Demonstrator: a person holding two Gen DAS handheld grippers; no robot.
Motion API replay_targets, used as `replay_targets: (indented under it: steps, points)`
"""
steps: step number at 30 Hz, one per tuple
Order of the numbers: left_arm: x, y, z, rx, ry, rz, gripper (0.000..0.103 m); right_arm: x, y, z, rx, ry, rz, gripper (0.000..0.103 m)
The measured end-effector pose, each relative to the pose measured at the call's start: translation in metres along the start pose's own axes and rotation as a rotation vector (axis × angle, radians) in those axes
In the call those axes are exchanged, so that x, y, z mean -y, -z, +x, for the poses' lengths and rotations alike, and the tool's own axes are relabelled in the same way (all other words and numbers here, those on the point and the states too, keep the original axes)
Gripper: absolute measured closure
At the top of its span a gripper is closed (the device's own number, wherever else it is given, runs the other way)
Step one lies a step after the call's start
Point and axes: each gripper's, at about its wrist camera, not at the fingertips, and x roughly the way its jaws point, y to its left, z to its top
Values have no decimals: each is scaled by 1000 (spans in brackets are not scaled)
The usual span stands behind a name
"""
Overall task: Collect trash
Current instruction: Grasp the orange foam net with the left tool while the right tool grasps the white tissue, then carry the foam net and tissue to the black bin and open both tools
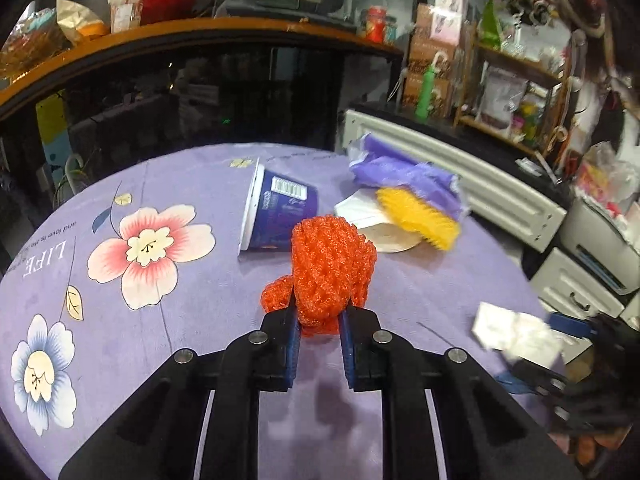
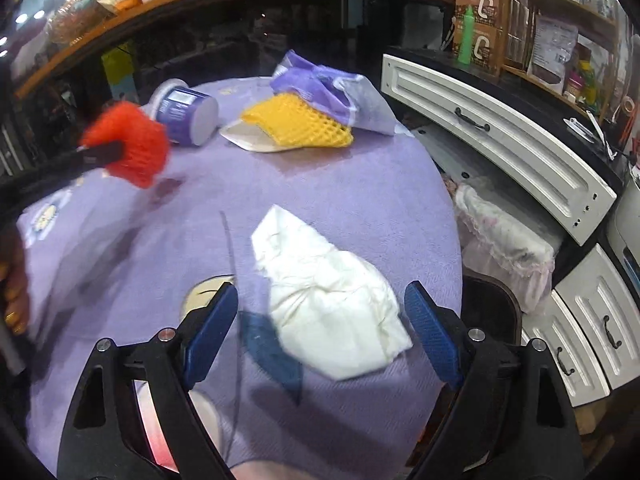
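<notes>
Trash is split between tools: the left tool (image 1: 318, 320) pinches the orange foam net (image 1: 330, 268) for lifting, while the right tool (image 2: 322, 320) straddles the white tissue (image 2: 332, 304), open.

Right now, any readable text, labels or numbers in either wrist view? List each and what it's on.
"LIFE": upside down on the purple tablecloth, beside the pink flower.
"and love is the...": smaller line next to it, the rest unreadable.
"C": big letter on each brown box on the shelf, right wrist view.
Blue tub: barcode label and print, too small to read.
Shelf packets and cards: too blurred to read.
</notes>
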Motion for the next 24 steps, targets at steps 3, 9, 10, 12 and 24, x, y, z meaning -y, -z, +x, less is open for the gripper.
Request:
replay_targets:
  steps: [3,9,10,12,24]
  points:
    - [3,2,-4,17,25,-5,86,2,1,6,-21,-2,13,42]
    - [0,0,-2,6,58,-31,86,3,6,6,-21,2,24,60]
    - [0,-1,-3,11,62,-35,86,3,6,4,-18,-1,26,63]
    - [1,0,-5,15,69,-35,86,2,6,2,-13,-5,32,69]
    - [19,6,-5,12,105,17,86,16,23,-37,57,-26,110,73]
